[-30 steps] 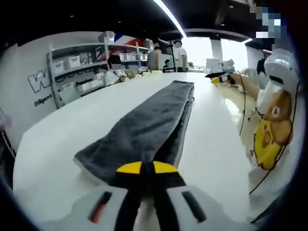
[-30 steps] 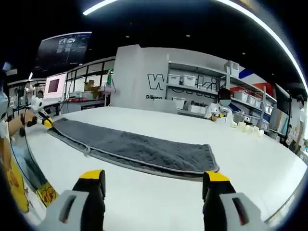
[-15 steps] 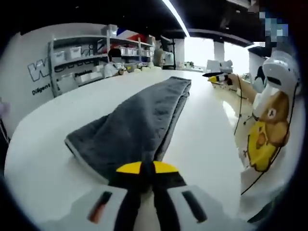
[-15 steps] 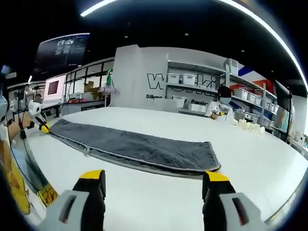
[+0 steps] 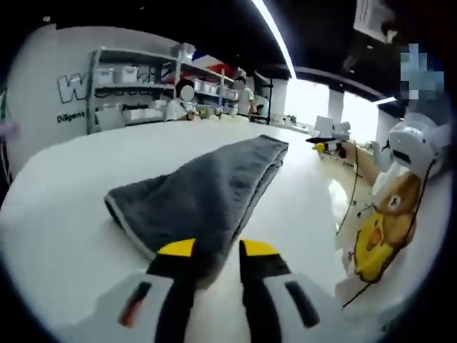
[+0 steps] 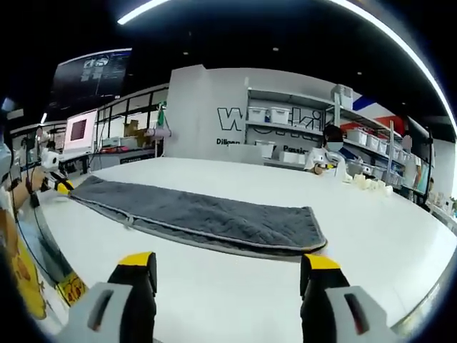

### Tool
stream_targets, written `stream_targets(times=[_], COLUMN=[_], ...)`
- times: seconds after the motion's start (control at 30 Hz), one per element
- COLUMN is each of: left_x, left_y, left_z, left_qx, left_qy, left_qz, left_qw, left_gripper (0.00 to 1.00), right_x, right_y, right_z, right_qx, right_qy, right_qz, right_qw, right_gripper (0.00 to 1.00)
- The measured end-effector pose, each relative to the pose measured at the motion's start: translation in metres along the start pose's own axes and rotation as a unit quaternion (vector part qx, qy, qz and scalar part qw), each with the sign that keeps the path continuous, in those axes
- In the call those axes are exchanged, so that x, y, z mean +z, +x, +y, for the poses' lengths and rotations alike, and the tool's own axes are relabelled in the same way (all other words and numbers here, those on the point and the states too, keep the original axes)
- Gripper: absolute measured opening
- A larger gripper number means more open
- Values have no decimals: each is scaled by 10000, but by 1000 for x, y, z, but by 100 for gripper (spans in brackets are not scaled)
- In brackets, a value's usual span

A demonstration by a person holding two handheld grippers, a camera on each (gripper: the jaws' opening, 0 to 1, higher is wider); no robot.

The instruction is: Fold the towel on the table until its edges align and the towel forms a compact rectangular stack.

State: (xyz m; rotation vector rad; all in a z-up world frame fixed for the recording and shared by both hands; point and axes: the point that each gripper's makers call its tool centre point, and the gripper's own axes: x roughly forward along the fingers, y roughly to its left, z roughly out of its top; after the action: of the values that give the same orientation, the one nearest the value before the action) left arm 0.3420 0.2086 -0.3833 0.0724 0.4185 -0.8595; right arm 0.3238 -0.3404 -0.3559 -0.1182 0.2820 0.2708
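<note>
Left gripper view: left gripper (image 5: 213, 251) w/ yellow-tipped jaws a little apart, near end of grey towel (image 5: 207, 193) between them, lifted off white table (image 5: 64, 179). Can't tell if cloth is pinched or just lying in the gap. Towel runs lengthwise away, far end flat on table.

Right gripper view: right gripper (image 6: 227, 266) jaws wide apart, nothing in them, above bare tabletop (image 6: 235, 293). Towel (image 6: 207, 218) is a long folded strip across table just beyond jaws. Shelving w/ white bins (image 6: 285, 136) at back.
</note>
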Motion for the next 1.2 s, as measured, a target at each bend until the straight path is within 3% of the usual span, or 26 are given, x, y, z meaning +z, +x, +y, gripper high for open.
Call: stream_targets(times=[0.07, 0.17, 0.3, 0.4, 0.5, 0.6, 0.9, 1.2], left_x=[1, 5, 9, 7, 0, -2, -21, -25], left_y=[-7, -21, -37, -49, -56, -60, -54, -54], left_z=[1, 4, 5, 5, 4, 6, -3, -8], left_qx=[232, 731, 1143, 1411, 1641, 1918, 2058, 2130], left_qy=[-257, -320, -416, -515, -542, -548, -678, -667], left_qz=[-62, -286, -525, -590, -416, -481, -317, -227], left_qw=[9994, 9964, 9912, 9869, 9841, 9787, 9757, 9745], left_gripper=[32, 49, 52, 57, 69, 76, 88, 97], right_x=[1, 2, 2, 5, 6, 7, 8, 16], right_y=[1, 2, 5, 6, 7, 10, 19, 28], right_z=[0, 1, 3, 5, 10, 14, 26, 45], right_qx=[7, 57, 118, 150, 229, 302, 542, 803], right_qy=[0, -1, -13, -9, -38, -65, -181, -389], right_qz=[-9, -38, -45, -93, -97, -105, -40, -7], right_qw=[10000, 10000, 9999, 9998, 9997, 9995, 9984, 9960], right_gripper=[86, 86, 86, 86, 86, 87, 87, 87])
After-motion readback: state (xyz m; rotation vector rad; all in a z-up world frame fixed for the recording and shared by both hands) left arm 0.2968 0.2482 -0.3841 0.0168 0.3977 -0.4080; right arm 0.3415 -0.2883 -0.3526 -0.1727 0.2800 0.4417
